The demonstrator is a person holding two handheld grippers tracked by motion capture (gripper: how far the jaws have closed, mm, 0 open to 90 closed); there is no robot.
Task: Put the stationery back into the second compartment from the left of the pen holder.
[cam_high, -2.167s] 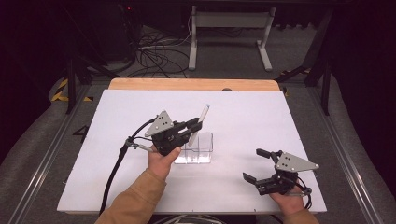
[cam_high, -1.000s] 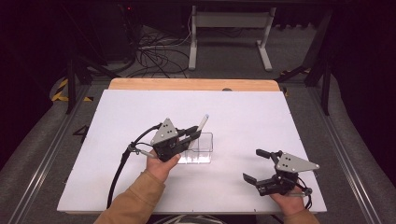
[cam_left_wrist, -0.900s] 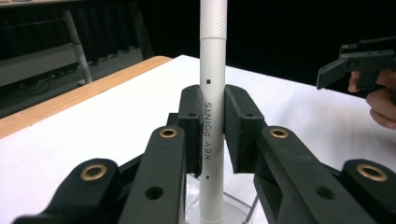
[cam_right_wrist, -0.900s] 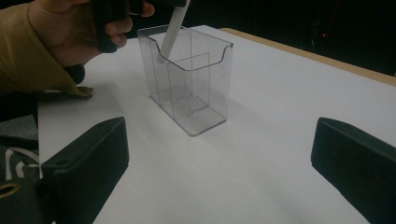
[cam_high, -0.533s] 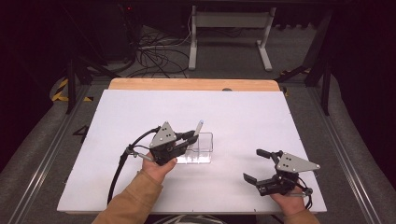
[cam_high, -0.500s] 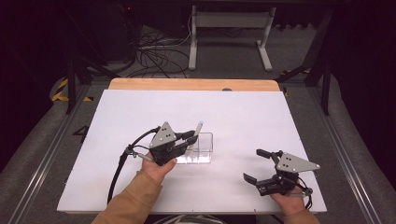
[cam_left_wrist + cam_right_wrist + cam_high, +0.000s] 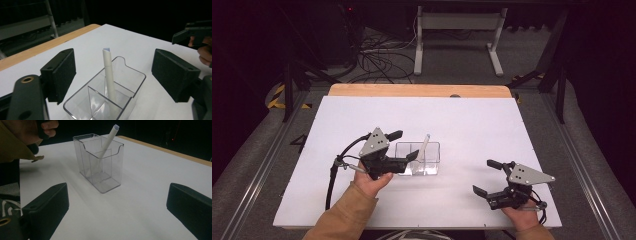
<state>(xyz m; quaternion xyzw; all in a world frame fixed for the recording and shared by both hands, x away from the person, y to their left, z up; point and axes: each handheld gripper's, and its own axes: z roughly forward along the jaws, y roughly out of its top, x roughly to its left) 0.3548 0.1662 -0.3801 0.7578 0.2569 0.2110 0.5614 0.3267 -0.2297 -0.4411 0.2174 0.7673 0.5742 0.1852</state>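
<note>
Mid-table, on the white table top (image 7: 462, 125), I see the pen (image 7: 424, 147): slim, white, capped, tip upward, leaning in the clear organizer (image 7: 432, 167). That organizer is a transparent box split by dividers; the pen sits in a rear compartment, its top resting against the wall, nothing else inside. My left gripper (image 7: 404, 146) is just beside the box's left end; its jaws have just been opening and now stand wide, nothing between the pads, pen free. My right gripper (image 7: 486, 177) rests well apart near the table's right front, jaws spread, empty. Wooden table edge (image 7: 412, 90) beyond.
</note>
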